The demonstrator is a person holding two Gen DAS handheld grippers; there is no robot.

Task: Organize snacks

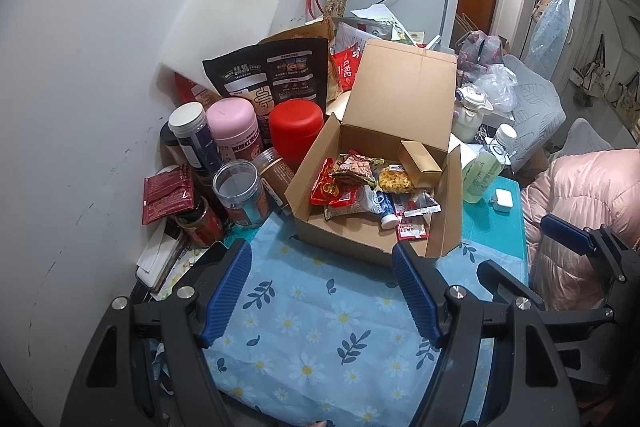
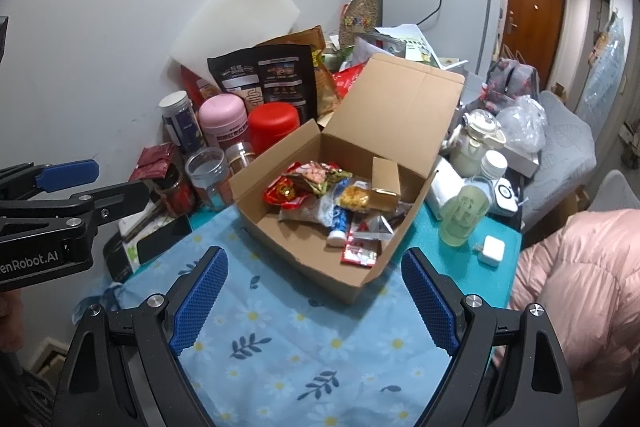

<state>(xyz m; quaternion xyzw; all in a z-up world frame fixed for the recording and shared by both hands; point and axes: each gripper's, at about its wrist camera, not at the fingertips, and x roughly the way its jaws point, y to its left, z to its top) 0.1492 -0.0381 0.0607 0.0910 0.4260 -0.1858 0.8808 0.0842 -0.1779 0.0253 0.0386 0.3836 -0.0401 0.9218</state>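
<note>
Still, jars (image 1: pixel 236 151) crowd the snack box (image 1: pixel 376 187) – both grippers (image 1: pixel 320 291) (image 2: pixel 316 301) gape empty before it.

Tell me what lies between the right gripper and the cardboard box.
Only bare floral tablecloth lies between the open right gripper and the cardboard box; the right wrist view shows this.
</note>
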